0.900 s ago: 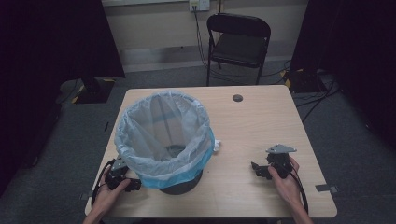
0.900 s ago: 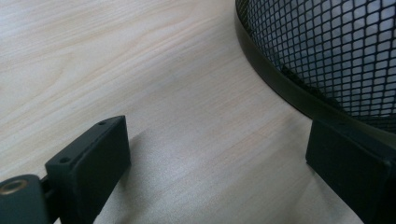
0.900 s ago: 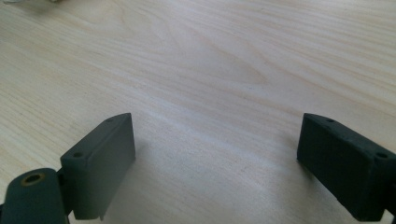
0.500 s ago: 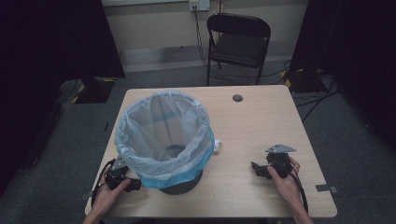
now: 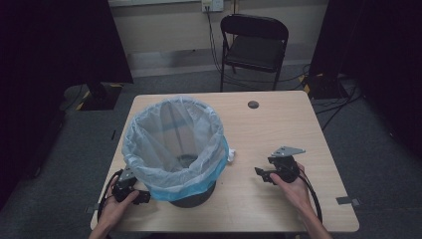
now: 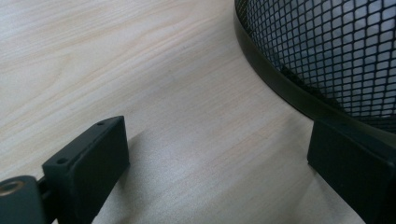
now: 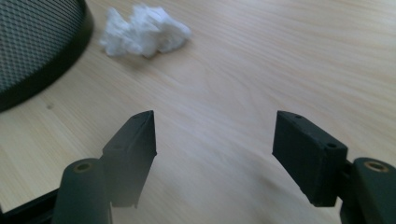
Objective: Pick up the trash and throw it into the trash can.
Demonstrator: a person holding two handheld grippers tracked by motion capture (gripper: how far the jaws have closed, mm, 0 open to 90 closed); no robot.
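A black mesh waste bin (image 5: 175, 149) lined with a pale blue plastic bag (image 5: 164, 164) stands on the left half of the wooden table (image 5: 278, 124). A crumpled white tissue (image 5: 232, 157) (image 7: 142, 30) lies on the table just right of the bin's base. My left gripper (image 5: 144, 196) (image 6: 219, 158) rests low at the bin's front left, open, with its right jaw close to the bin's black base rim (image 6: 275, 84). My right gripper (image 5: 259, 173) (image 7: 215, 135) sits on the table to the right of the bin, open and empty, pointing toward the tissue.
A small dark round disc (image 5: 253, 104) lies near the table's far edge. A black folding chair (image 5: 254, 45) stands behind the table. Cables (image 5: 318, 84) run across the floor at the right.
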